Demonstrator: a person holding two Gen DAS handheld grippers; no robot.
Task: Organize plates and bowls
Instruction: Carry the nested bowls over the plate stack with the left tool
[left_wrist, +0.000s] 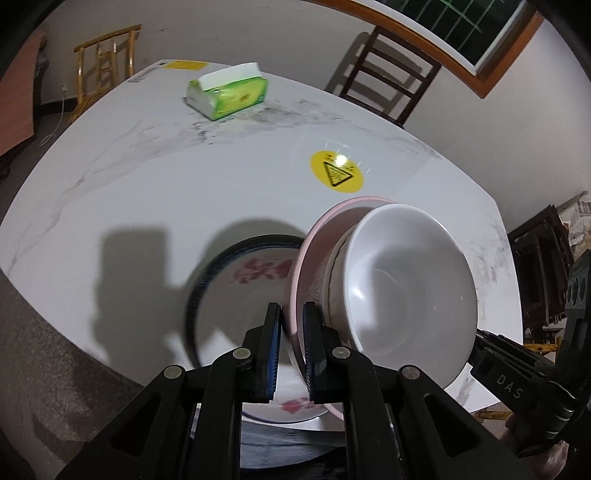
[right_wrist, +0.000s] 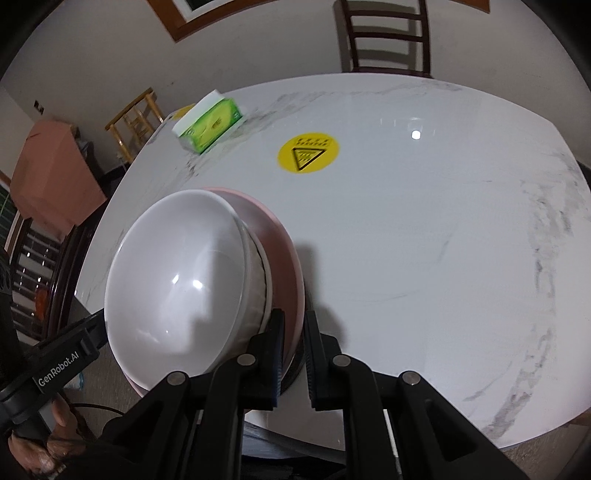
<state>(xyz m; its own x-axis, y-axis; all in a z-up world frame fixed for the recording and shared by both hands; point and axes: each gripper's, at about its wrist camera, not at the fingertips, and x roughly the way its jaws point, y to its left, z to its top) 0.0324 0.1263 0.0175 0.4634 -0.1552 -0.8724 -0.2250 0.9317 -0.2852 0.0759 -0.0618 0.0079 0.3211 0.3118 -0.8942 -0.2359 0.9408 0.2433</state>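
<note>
A pink plate (left_wrist: 301, 280) carries a stack of white bowls (left_wrist: 406, 291) and is held up above the table. My left gripper (left_wrist: 293, 314) is shut on one edge of the pink plate's rim. My right gripper (right_wrist: 293, 321) is shut on the opposite edge of the same pink plate (right_wrist: 284, 254), with the white bowls (right_wrist: 177, 280) to its left. Below, a white plate with a dark blue rim and red flowers (left_wrist: 236, 280) lies on the table, partly hidden by the pink plate.
The white marble table (right_wrist: 424, 240) has a yellow round warning sticker (right_wrist: 307, 153) and a green tissue pack (right_wrist: 208, 127) at the far side. Dark wooden chairs (right_wrist: 388, 37) and a yellow bamboo chair (left_wrist: 105, 59) stand around it.
</note>
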